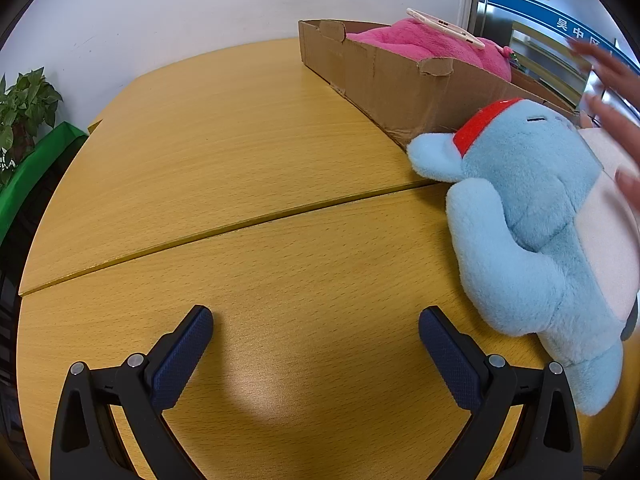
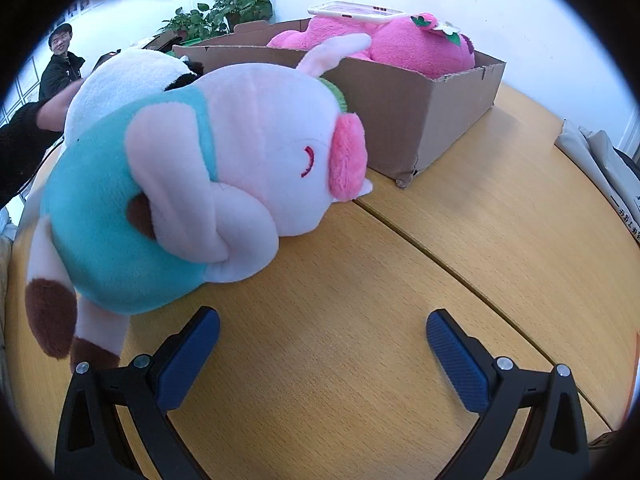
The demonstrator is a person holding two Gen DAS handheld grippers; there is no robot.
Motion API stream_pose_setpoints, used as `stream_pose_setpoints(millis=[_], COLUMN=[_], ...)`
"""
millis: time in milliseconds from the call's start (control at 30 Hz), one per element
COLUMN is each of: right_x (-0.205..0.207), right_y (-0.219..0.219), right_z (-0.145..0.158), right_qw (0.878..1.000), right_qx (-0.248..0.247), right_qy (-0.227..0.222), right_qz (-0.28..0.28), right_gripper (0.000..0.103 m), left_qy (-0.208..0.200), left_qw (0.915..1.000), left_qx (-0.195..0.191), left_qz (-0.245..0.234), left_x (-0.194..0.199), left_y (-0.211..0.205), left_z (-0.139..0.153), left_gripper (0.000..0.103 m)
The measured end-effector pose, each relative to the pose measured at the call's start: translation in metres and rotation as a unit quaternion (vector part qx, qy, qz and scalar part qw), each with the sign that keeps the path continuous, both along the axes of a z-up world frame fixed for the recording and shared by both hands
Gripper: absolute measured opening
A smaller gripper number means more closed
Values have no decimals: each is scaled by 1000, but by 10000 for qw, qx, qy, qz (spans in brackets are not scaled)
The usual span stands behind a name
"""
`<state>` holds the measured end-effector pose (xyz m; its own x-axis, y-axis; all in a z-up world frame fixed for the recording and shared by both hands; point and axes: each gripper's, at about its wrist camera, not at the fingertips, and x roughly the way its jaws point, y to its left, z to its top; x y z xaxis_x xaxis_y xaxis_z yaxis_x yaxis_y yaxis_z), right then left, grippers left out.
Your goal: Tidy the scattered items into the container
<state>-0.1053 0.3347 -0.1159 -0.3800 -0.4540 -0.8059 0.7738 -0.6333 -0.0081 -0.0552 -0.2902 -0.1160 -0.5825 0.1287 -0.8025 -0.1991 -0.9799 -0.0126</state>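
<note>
In the left wrist view, the left tongs [image 1: 316,344] hang low over the yellow wood tabletop [image 1: 240,160], spread wide with nothing between the two blue pads [image 1: 182,360]. A blue toy [image 1: 532,240] with a red collar lies on the tabletop at about 3 o'clock, just beside the right pad but not touching it. Its head end rests against the near side of the box [image 1: 384,76], which sits at about 1 o'clock. A pink toy [image 1: 424,42] lies in the box, and a phone [image 1: 444,28] rests on top of it. A blurred hand [image 1: 612,92] is at the right edge, above the blue toy. A plant [image 1: 24,108] stands at 9 o'clock, off the tabletop. In the right wrist view, the right tongs [image 2: 322,348] are also spread wide and grasp nothing, low over the tabletop [image 2: 460,240]. A pig toy [image 2: 224,168] in a teal top lies on its side at about 10 o'clock, its foot near the left pad [image 2: 188,360]. A white toy [image 2: 120,84] lies behind it. The box [image 2: 420,112] sits at 12 to 1 o'clock with the pink toy [image 2: 400,48] and the phone [image 2: 354,10] on it. A person [image 2: 60,64] in a dark coat stands far back at 10 o'clock, and a plant [image 2: 224,12] is behind the box.
</note>
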Motion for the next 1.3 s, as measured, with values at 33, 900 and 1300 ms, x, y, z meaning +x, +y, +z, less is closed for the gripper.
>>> stream_pose_setpoints(millis=[33, 900, 1300], right_x=[0, 0, -1], right_y=[0, -1, -2], right_z=[0, 0, 0], right_qw=[10000, 10000, 10000], right_qx=[0, 1, 3], right_qy=[0, 0, 1], right_qz=[0, 2, 2], right_gripper=[103, 103, 103], left_qy=[0, -1, -1], left_qw=[10000, 10000, 10000], left_qx=[0, 2, 3], left_qz=[0, -1, -2], left_x=[0, 1, 3], left_y=[0, 2, 2], left_z=[0, 0, 1], left_gripper=[103, 103, 103])
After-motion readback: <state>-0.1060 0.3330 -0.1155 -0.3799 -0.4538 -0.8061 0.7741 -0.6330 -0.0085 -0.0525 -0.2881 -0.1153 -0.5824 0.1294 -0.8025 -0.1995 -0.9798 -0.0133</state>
